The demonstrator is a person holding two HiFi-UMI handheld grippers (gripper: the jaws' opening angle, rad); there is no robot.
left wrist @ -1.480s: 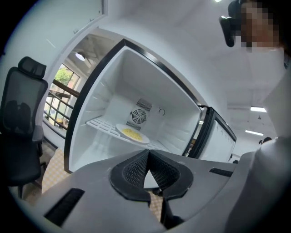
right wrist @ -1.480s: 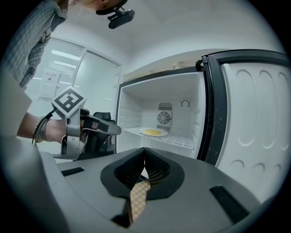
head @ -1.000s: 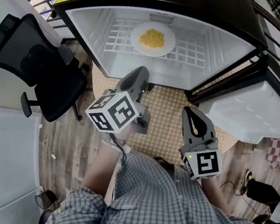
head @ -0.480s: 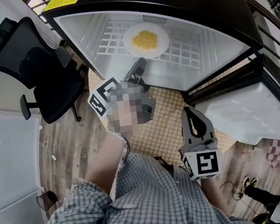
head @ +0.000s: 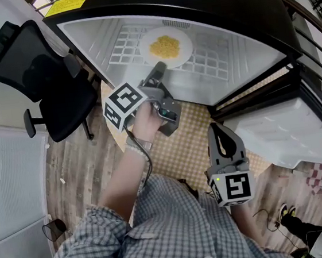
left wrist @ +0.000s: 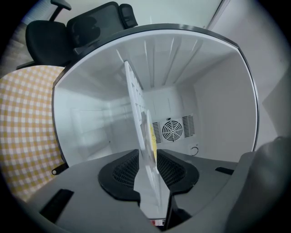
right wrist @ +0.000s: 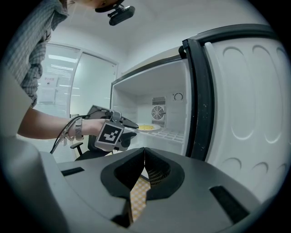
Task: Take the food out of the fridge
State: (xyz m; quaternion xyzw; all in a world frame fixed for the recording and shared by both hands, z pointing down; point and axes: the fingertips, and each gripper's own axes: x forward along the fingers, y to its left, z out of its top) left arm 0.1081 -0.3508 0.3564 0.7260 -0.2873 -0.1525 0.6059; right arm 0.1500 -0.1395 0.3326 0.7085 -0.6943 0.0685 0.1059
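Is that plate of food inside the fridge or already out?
Inside: the plate of yellow food rests on the wire shelf in the open fridge.

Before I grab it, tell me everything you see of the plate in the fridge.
The plate is round, white and shallow, lying flat on the white grid shelf, near its front edge. A heap of yellow food fills its middle. The left gripper is at its near rim, jaws opening, the rim between them but not pressed.

Black office chair (head: 44, 81), wood-plank floor (head: 74, 179), checkered mat (head: 196, 146).
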